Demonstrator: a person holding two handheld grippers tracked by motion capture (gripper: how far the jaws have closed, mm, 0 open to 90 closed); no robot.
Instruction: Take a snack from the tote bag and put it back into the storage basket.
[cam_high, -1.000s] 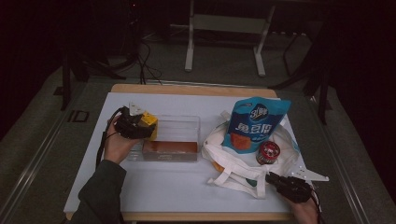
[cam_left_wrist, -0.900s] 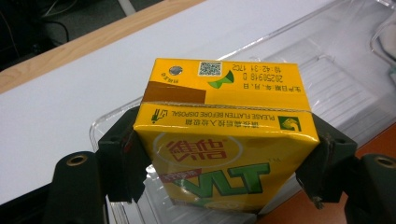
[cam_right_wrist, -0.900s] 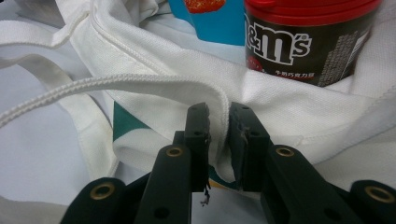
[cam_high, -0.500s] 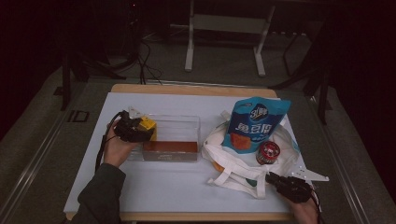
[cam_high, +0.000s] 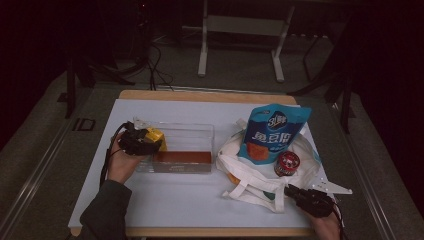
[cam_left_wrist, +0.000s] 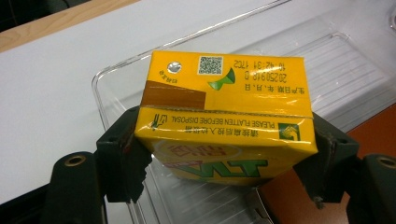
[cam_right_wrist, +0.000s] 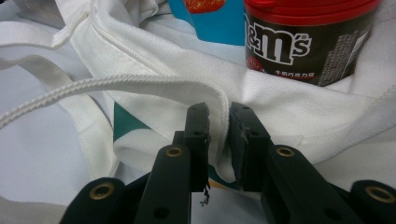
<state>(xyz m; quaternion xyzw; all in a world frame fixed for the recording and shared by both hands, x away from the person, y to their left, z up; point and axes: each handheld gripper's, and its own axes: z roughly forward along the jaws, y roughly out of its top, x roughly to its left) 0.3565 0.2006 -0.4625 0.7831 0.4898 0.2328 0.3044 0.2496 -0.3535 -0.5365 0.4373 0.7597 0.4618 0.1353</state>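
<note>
My left tool (cam_left_wrist: 224, 154) still clamps the yellow carton (cam_left_wrist: 224, 121) over the clear tray (cam_high: 200, 131), unmoved; my right tool (cam_right_wrist: 218, 123) stays pinching the white bag (cam_right_wrist: 289, 107).

The white table (cam_high: 200, 200) bears a clear tray (cam_high: 200, 131) and cloth bag (cam_high: 250, 180).

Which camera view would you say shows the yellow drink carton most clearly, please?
The left gripper view: the yellow drink carton sits close, print legible, clamped between the left gripper jaws over the clear tray. The high view shows a small yellow patch.
</note>
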